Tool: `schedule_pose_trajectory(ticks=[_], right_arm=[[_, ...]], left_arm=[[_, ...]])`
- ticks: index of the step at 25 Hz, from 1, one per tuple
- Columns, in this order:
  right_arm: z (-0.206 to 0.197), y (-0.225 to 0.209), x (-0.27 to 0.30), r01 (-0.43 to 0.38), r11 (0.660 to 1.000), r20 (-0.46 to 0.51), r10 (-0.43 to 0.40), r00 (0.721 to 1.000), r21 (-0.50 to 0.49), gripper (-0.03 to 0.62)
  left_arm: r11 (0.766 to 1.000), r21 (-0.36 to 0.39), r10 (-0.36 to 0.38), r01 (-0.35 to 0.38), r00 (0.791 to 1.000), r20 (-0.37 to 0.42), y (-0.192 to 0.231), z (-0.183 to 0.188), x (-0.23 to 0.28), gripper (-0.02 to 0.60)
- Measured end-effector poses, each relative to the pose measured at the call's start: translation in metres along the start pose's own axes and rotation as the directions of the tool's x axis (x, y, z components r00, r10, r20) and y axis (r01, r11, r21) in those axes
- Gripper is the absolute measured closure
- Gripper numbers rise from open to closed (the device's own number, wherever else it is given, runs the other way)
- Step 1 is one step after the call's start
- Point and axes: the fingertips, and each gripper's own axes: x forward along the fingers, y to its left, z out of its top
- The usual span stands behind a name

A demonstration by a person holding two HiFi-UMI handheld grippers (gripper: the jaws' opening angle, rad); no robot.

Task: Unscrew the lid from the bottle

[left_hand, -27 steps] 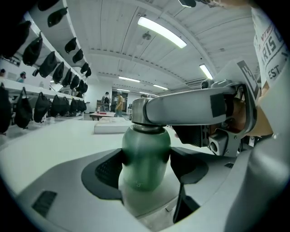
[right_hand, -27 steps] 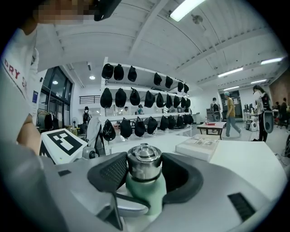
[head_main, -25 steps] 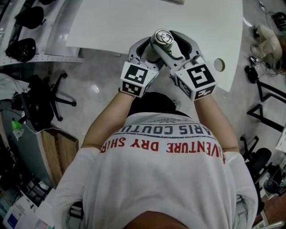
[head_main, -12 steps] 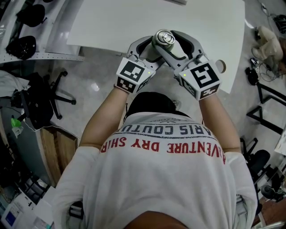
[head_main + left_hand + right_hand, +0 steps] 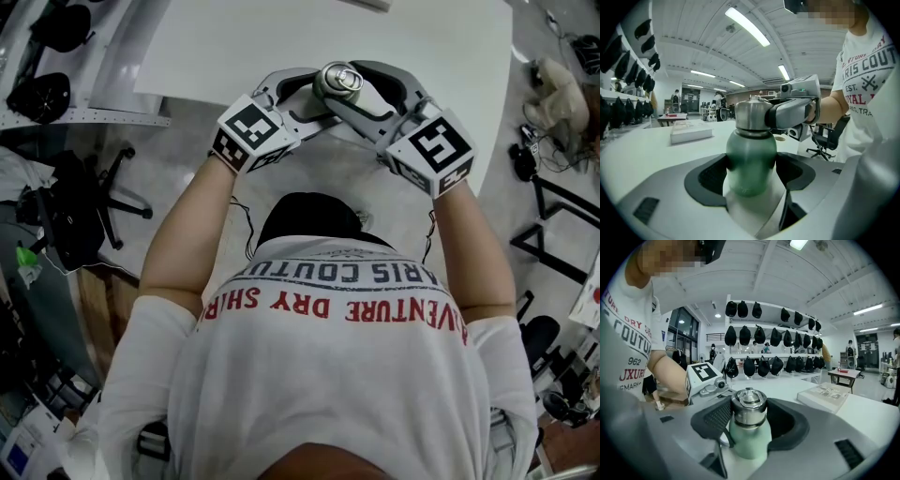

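Observation:
A pale green bottle with a steel lid stands upright near the front edge of the white table. My left gripper is shut on the green body, one pad on each side. My right gripper comes in from the other side, higher up, and is shut on the lid. In the head view the left gripper and right gripper meet at the bottle, their marker cubes spread apart towards me. The bottle's base is hidden by the jaws.
A flat white book lies on the table beyond the bottle. A round cable hole sits in the tabletop near the right hand. An office chair stands on the floor at the left. Shelves of dark caps line the far wall.
The left gripper's marker cube has swung left and up, and the right one has moved a little right and up. The bottle has stayed in place between both grippers.

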Motion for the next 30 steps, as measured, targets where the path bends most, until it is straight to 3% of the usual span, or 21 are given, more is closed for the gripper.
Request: schedule_pose_trajectory(ticks=[6,17,22,30], right_arm=[[-0.001,0.002,-0.005,-0.127,0.991,-0.018,0.126,0.992,-0.046,0.355],[0.006,0.011,0.002,-0.325,0.939,-0.043,0.322,0.946,-0.115,0.355],[0.007,0.011,0.002,-0.355,0.927,-0.045,0.352,0.935,-0.124,0.355],[0.007,0.014,0.003,-0.339,0.937,-0.033,0.337,0.941,-0.085,0.353]], left_arm=[[0.986,0.071,-0.145,0.149,0.988,-0.056,-0.006,0.000,0.003,0.236],[0.929,0.138,-0.321,0.344,0.933,-0.163,-0.005,-0.004,-0.003,0.236],[0.915,0.148,-0.347,0.376,0.919,-0.188,-0.004,-0.004,-0.003,0.236],[0.923,0.142,-0.335,0.358,0.928,-0.163,-0.003,-0.005,-0.005,0.236]])
